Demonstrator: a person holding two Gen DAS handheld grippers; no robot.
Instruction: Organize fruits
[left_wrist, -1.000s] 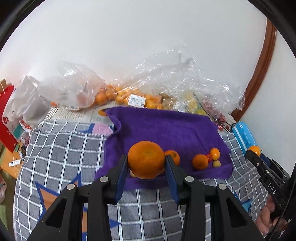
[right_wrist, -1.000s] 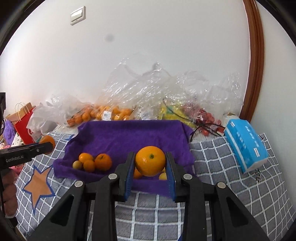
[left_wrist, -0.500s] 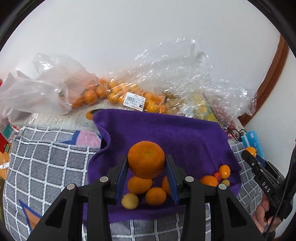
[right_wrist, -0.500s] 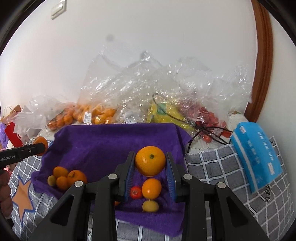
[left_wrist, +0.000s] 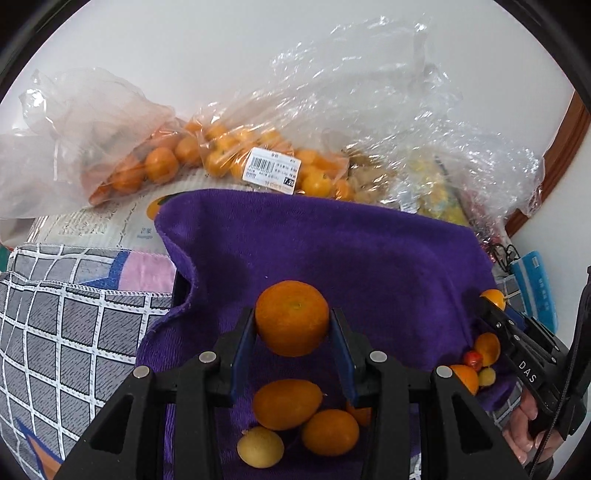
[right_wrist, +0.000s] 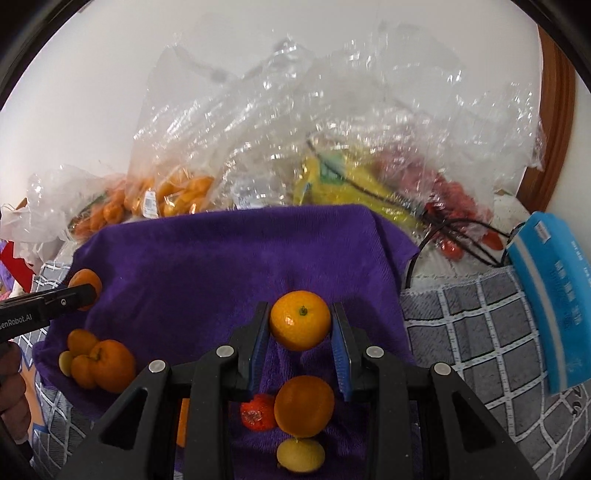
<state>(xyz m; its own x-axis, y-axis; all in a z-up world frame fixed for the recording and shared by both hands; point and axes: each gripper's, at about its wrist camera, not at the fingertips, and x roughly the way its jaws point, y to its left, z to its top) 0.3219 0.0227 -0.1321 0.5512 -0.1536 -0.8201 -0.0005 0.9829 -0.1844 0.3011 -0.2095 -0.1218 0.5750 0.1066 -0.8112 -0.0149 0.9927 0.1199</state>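
Mandarins are being carried: the left gripper (left_wrist: 292, 325) clamps one mandarin (left_wrist: 291, 317), the right gripper (right_wrist: 300, 328) another mandarin (right_wrist: 300, 319), probably over the purple towel (left_wrist: 332, 251); next, lower and release beside each lower-frame pile.

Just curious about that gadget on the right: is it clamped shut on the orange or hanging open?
Clamped shut. The right gripper has both blue pads pressed against the sides of an orange, held clear above the purple towel.
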